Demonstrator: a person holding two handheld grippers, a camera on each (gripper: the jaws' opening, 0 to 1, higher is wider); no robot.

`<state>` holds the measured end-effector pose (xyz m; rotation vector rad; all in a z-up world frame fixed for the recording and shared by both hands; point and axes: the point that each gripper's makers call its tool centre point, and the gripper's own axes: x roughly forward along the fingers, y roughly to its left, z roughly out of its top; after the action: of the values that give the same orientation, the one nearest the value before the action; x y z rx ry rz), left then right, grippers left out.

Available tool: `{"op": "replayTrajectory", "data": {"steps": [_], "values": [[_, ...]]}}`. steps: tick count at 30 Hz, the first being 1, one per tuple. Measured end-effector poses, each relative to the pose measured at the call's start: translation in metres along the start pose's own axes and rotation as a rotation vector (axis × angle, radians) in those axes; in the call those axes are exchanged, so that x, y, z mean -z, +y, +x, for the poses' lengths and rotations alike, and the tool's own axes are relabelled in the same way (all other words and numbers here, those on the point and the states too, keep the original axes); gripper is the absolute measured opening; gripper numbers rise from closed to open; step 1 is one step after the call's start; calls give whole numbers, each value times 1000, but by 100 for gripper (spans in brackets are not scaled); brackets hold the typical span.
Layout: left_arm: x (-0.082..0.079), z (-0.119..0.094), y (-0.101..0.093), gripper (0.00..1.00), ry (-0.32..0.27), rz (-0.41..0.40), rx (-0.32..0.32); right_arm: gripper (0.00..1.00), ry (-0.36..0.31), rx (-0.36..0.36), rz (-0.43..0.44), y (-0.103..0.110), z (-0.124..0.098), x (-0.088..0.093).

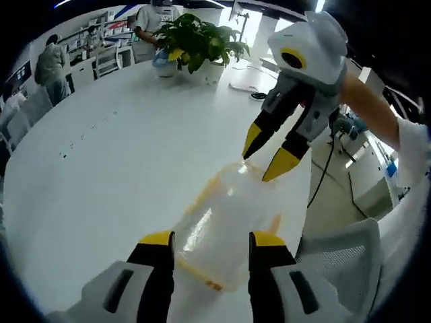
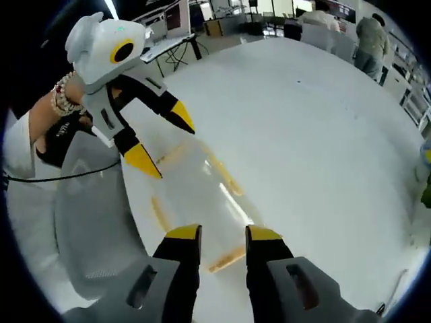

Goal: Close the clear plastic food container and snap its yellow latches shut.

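One clear container (image 1: 225,229) with yellow latches (image 2: 227,258), lying on white tabletop (image 1: 121,155). Two tools: left tool (image 1: 212,237), right tool (image 2: 223,232), both spread open, gripping nothing.

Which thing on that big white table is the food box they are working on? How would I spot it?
Start at the big white table and come to its near edge, beside the grey mesh chair. There, between the two yellow-tipped claws, lies the clear plastic food container. It is see-through with yellow latches along its sides, unlike the leafy potted plant far across.
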<state>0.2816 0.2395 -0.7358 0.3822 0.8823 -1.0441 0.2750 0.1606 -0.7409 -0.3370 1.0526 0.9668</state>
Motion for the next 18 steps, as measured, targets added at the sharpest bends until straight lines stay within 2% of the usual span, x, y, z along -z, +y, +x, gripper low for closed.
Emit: {"op": "replayTrajectory", "data": {"steps": [5, 10, 18], "values": [[-4, 6, -16, 32, -14, 38, 44, 18, -13, -17, -43, 5, 4, -10], [-3, 12, -21, 25, -9, 74, 60, 14, -17, -30, -61, 9, 11, -15], [-3, 23, -35, 20, -25, 128, 88, 10, -30, -52, -88, 14, 23, -26]]}}
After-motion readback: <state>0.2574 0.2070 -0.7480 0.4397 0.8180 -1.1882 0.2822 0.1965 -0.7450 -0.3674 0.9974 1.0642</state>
